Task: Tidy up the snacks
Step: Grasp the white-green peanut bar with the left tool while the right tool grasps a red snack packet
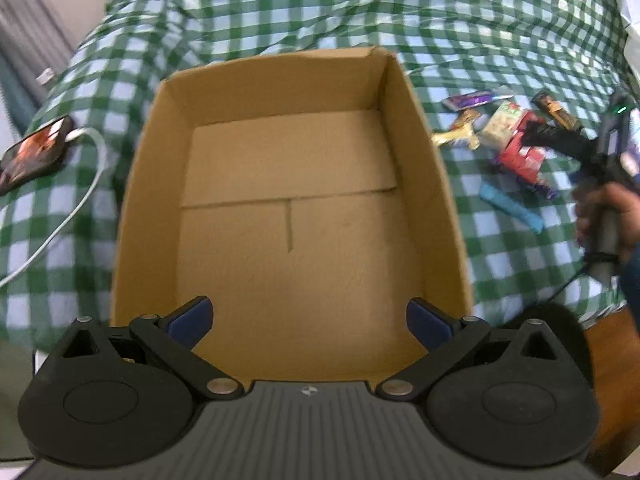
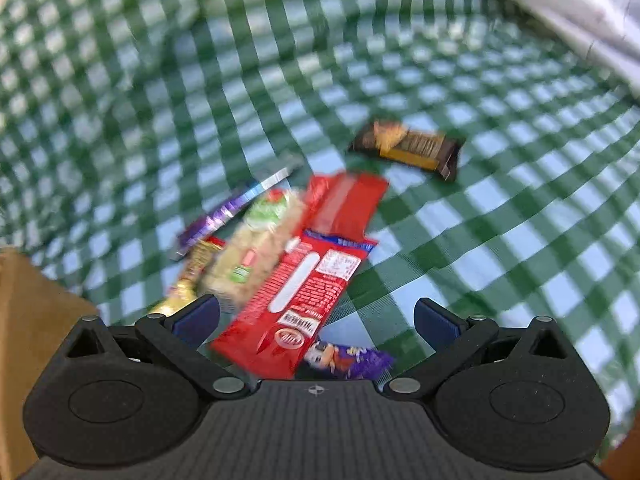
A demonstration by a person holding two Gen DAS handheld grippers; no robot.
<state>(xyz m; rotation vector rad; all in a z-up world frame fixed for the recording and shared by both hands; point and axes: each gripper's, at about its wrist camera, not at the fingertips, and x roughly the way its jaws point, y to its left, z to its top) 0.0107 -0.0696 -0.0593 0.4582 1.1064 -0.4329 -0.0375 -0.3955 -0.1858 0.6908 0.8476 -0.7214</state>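
Note:
An open cardboard box [image 1: 280,184] stands on the green checked cloth, with nothing inside it. My left gripper [image 1: 310,318] hovers open over the box's near edge. To the right of the box lies a heap of snacks [image 1: 516,140]. In the right wrist view my right gripper [image 2: 316,318] is open just above that heap, over a long red packet [image 2: 296,296]. Beside it lie a beige and green packet [image 2: 256,252], a second red packet [image 2: 344,204], a purple bar [image 2: 228,212], a gold wrapper [image 2: 188,284], a purple wrapper [image 2: 352,360] and a brown bar [image 2: 412,146].
A phone [image 1: 34,152] on a white cable [image 1: 80,188] lies left of the box. A blue bar [image 1: 510,206] rests apart from the heap. A hand [image 1: 608,216] holds the right gripper at the right edge. A white object [image 2: 580,8] sits far right.

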